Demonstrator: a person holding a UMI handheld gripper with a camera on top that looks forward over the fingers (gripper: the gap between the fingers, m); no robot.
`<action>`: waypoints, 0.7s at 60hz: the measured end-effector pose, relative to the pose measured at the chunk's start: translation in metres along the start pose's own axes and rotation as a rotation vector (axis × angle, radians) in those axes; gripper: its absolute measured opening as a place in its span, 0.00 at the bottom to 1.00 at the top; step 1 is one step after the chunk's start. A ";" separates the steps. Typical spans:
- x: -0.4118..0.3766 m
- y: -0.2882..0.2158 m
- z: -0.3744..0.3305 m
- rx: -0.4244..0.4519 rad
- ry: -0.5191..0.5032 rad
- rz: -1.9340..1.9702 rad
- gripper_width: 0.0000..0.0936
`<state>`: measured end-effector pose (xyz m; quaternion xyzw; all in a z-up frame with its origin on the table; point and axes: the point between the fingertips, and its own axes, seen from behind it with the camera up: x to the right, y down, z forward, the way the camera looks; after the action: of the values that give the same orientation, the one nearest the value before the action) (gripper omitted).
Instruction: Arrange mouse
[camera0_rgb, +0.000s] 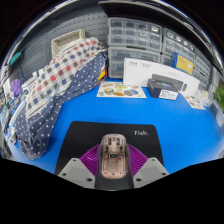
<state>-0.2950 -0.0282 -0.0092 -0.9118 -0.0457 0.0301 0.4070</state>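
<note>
Mouse (114, 157) between fingers of gripper (113, 172), pads clamped on both flanks, long axis pointing forward over black mat (90, 137).

Translucent pinkish mouse (114, 158) lengthwise on black mat, between the claw's (113, 172) purple-padded fingers.

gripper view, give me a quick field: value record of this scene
tongs: closed on the mouse, a purple-padded finger pressing each side
mouse: pinkish, held between the fingers, over the mat
mouse mat: black, lying on the table
table: blue top
checked cloth: draped in a heap beyond the mat
white box: at the far side of the table
drawer units: grey, behind the table
</note>
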 end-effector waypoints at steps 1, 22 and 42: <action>0.000 0.000 0.000 0.003 0.001 -0.003 0.44; 0.035 -0.051 -0.053 0.058 -0.023 0.099 0.88; 0.164 -0.108 -0.165 0.202 -0.050 0.118 0.88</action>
<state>-0.1229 -0.0610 0.1789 -0.8661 0.0010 0.0812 0.4932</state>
